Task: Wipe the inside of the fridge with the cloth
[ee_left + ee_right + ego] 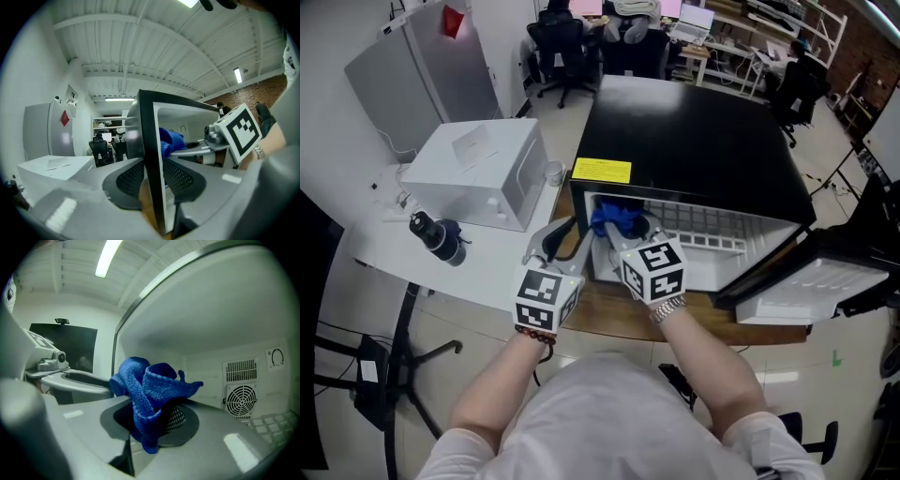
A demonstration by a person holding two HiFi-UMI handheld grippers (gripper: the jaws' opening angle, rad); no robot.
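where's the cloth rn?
The cloth is clamped in the right gripper. In the head view it sits at centre, just inside the left end of the fridge opening.

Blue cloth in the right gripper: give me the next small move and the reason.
Probably ease the right gripper toward the nearest white inner wall until the blue cloth presses flat on it, then begin a stroke. The jaws are shut on the cloth inside the open fridge, but the cloth stands bunched, and no clear contact with a wall shows.
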